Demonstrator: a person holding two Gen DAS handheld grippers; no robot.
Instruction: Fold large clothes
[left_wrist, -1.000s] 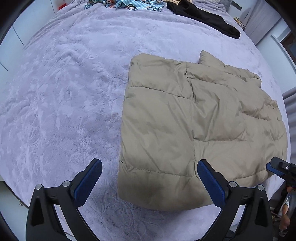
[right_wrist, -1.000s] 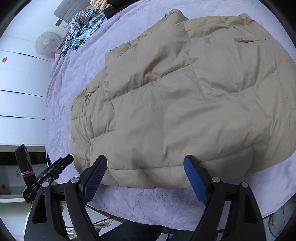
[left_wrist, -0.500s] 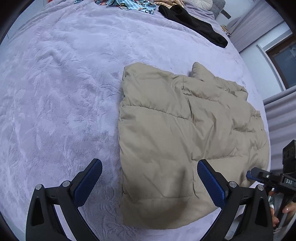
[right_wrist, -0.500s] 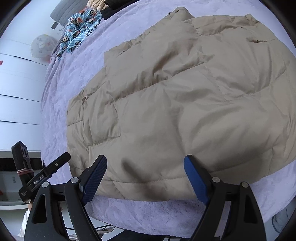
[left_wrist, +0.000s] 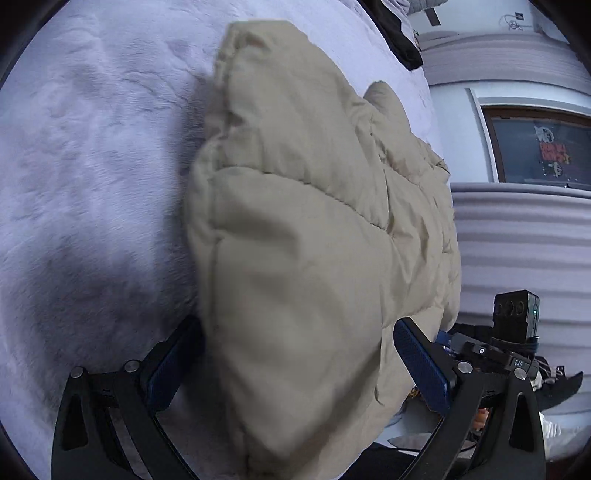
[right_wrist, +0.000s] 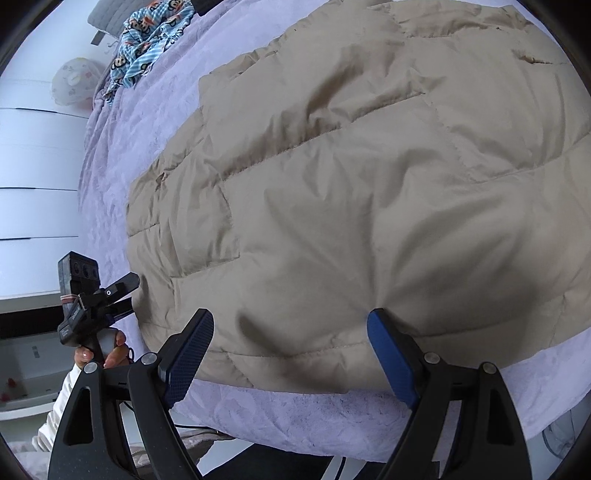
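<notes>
A beige quilted down jacket (right_wrist: 351, 206) lies folded flat on a bed covered with a pale lilac plush bedspread (right_wrist: 295, 417), close to the bed's near edge, its hem running along that edge with a strip of bedspread showing below it. In the left wrist view the jacket (left_wrist: 314, 240) fills the middle of the picture, its near corner puffed up and blurred, with open bedspread (left_wrist: 85, 166) stretching away on its far side. The left hand-held gripper (left_wrist: 295, 365) has its jaws spread wide, one blue pad on each side of that near corner; the fabric sits between the pads, but neither is seen pressing on it. The right hand-held gripper (right_wrist: 288, 350) is likewise spread wide, its two blue pads hovering over the hem by the bed's near edge, with cloth seen between them and no pinch visible. From the right wrist view the left hand-held gripper (right_wrist: 122, 295) shows at the jacket's other near corner, with a hand (right_wrist: 107, 350) in a pale sleeve around its handle. Toward the bed's far end lie a blue patterned garment (right_wrist: 151, 40) and a black garment (left_wrist: 399, 37), both well apart from the jacket.
</notes>
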